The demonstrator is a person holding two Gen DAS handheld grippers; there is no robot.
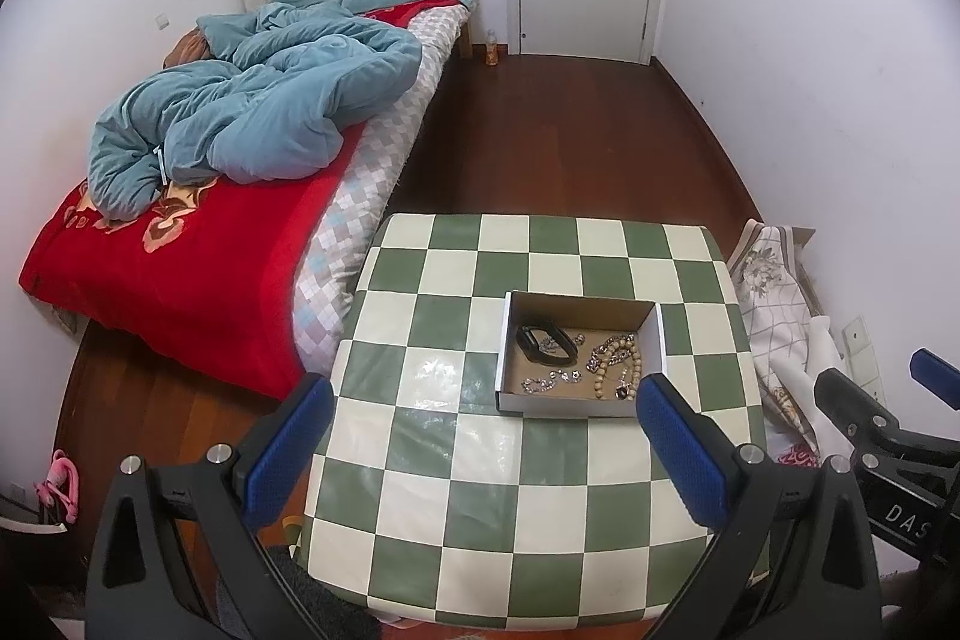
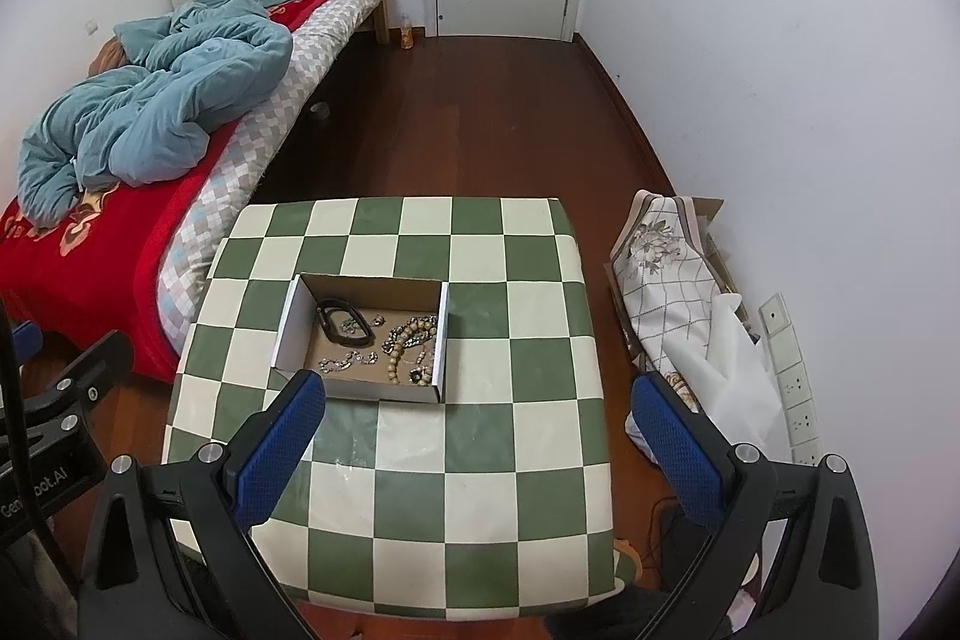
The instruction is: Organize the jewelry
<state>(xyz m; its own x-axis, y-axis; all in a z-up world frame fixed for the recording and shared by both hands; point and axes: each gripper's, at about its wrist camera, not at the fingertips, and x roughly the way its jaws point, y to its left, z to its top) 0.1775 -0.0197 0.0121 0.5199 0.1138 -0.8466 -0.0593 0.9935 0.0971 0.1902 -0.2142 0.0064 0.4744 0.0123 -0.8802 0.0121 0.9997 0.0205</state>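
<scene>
Landmark = shallow cardboard box (image 1: 579, 307), white outside, brown inside, open top, sitting on the table (image 1: 516, 490), which is covered in a glossy green/cream checkered cloth.

All the jewelry is inside the box:
- black band (image 1: 543, 340), smooth loop, box's far-left area
- silver sparkly chain (image 1: 549, 381), near the box's front wall
- tan bead string (image 1: 615, 361), round beads, right half of the box, tangled with a chunky metal chain (image 2: 414, 327)
- small dark-stone piece (image 1: 624, 391), front-right corner

Left gripper (image 1: 483, 436): black frame, blue textured pads, jaws wide apart, holding nothing, hovering above the cloth on the near side of the box.

Right gripper (image 2: 477, 436): same build, jaws wide apart, empty, also near side of the box; its left finger (image 2: 282, 436) overlaps the box's front-left corner in view; can't tell if touching.
</scene>
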